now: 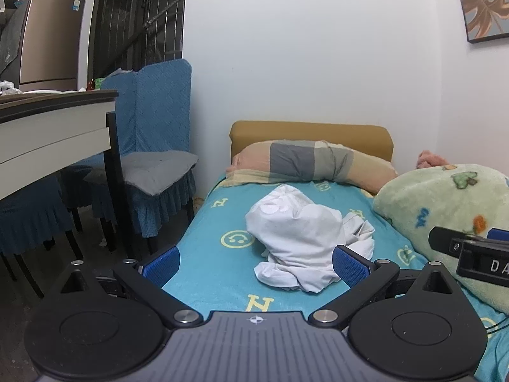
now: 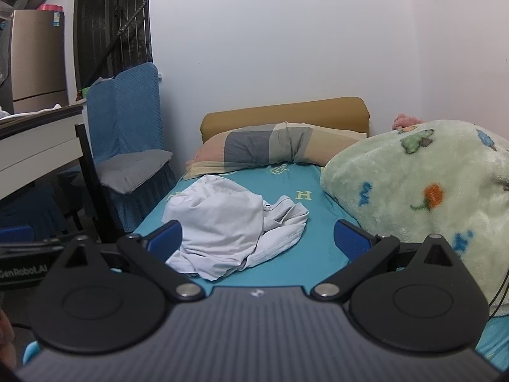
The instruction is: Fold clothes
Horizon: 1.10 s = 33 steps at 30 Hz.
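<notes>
Currently holding both my left gripper [image 1: 256, 264] and right gripper [image 2: 257, 238] spread wide, empty, facing crumpled white garment [image 1: 299, 235] lying on teal bed sheet [image 1: 216, 222].

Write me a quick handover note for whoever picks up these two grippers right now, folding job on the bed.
Left hand-held gripper: open, holding nothing, aimed at the garment from the foot of the bed.
Right hand-held gripper: open, holding nothing, just to the right of the left one.
White garment: one crumpled heap on the teal sheet, mid-bed, short of the pillow. The green fleece blanket is bunched along the right side, apart from the garment.
Done: nothing folded yet; no grasp made.
Left: pick up the garment, spread it flat on the sheet, then fold it.
</notes>
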{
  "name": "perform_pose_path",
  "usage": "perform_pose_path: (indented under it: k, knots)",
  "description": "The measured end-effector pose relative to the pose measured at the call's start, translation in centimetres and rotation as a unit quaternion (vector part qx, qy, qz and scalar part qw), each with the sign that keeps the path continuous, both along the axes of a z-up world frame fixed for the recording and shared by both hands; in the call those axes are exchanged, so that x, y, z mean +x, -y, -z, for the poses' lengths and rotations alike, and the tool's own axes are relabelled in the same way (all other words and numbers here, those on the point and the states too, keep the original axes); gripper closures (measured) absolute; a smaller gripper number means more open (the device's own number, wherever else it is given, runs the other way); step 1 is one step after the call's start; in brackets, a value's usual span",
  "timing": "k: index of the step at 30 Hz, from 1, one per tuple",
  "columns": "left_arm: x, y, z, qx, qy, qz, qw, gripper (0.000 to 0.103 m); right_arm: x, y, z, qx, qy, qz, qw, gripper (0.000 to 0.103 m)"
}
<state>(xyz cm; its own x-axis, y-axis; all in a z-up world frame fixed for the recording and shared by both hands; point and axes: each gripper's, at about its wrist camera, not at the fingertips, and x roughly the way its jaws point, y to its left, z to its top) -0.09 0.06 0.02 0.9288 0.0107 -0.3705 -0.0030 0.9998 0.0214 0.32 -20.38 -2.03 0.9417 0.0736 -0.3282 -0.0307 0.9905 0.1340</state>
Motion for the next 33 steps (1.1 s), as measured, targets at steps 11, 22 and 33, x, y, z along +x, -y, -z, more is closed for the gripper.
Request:
perform_pose_path:
  k: [11,22,33]
  knots:
    - [0.0,-0.4,0.0,-0.003,-0.012,-0.001,0.9999,0.000,0.2,-0.5,0.2,-0.011,-0.001,-0.002,1.000,0.000]
    - [-0.1,-0.7,0.1,-0.003,-0.011,-0.006,0.9999,0.000,0.2,-0.3,0.1,-0.007,-0.003,-0.003,1.000,0.000]
    - [-0.4,-1.3,0.1,-0.028,0.011,0.002,0.9995,0.000,0.5,-0.3,-0.4,-0.011,-0.017,0.005,1.000,0.000]
